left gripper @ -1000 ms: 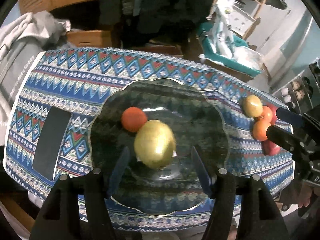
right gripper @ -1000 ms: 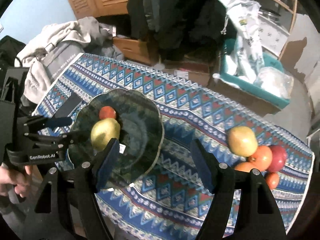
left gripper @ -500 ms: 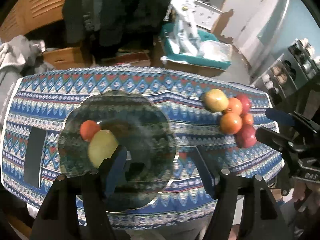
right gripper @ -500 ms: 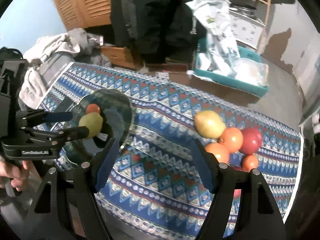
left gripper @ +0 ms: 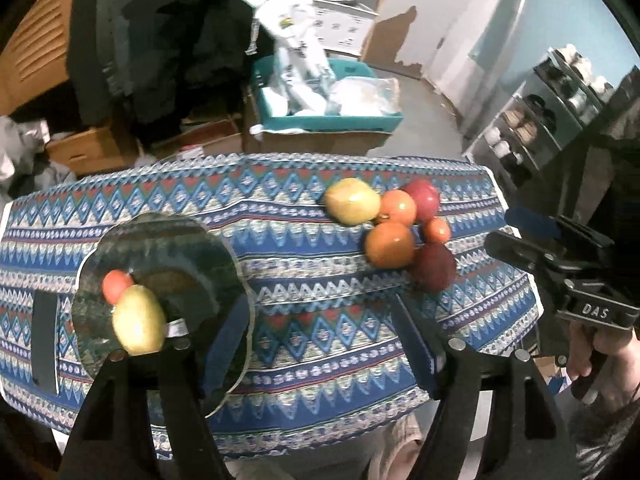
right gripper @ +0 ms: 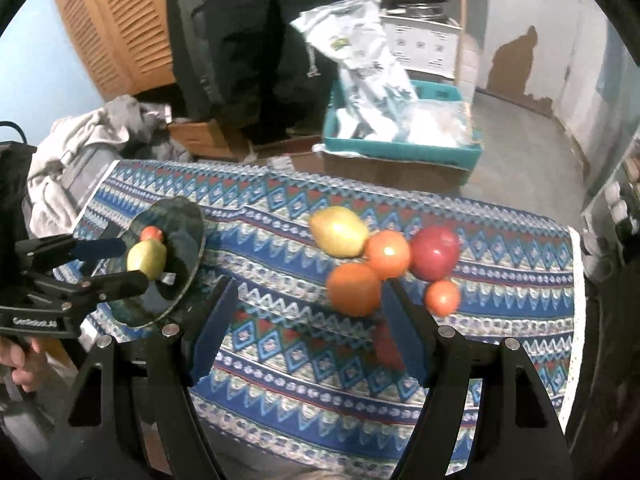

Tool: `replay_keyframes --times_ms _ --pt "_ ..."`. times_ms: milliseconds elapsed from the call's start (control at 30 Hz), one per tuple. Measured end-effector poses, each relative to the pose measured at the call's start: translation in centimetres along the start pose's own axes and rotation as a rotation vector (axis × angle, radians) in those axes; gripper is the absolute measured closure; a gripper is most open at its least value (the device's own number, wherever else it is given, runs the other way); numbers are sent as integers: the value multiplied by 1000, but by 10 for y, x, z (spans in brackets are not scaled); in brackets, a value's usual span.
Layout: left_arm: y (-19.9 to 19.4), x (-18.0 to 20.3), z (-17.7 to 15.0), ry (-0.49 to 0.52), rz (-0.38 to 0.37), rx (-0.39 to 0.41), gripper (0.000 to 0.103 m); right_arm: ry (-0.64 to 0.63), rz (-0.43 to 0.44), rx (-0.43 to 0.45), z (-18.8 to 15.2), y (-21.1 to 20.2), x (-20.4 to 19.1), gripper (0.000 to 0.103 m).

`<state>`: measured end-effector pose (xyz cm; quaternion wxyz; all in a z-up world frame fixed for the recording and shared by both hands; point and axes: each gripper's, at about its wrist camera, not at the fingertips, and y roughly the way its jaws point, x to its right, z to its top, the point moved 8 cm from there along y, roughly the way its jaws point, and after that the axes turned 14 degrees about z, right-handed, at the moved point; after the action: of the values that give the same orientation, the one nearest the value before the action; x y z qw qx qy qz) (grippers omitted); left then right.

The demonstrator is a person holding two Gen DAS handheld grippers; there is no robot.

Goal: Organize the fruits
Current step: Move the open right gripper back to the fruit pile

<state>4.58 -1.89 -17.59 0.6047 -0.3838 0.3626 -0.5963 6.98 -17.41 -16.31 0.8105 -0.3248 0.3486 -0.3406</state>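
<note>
A dark glass plate [left gripper: 192, 248] on the patterned cloth holds a yellow-green pear [left gripper: 138, 324] and a small red fruit [left gripper: 116, 284]. To its right, loose fruit is heaped together: a yellow pear [left gripper: 352, 200], two oranges [left gripper: 390, 244], a red apple [left gripper: 422, 198] and a dark red fruit [left gripper: 434, 266]. My left gripper [left gripper: 322, 344] hangs over bare cloth between plate and heap. Its jaws are opening, with nothing between them. My right gripper [right gripper: 312, 328] stands open and empty just short of the heap [right gripper: 354, 288]. Its right finger hides part of the dark red fruit.
A flat dark rectangle [left gripper: 44, 340] lies on the cloth left of the plate. Beyond the table's far edge stand a teal box of plastic bags [right gripper: 400, 148], cardboard boxes, a heap of clothes [right gripper: 80, 148] and louvred wooden doors.
Both grippers have moved right, away from the plate and toward the fruit heap. The left jaws stand wider than before. The pear and the small red fruit stay on the plate.
</note>
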Motion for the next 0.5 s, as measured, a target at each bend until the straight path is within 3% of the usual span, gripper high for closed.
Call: replay_keyframes --times_ms 500 --pt "28 51 6 97 5 -2 25 76 -44 -68 -26 13 58 30"
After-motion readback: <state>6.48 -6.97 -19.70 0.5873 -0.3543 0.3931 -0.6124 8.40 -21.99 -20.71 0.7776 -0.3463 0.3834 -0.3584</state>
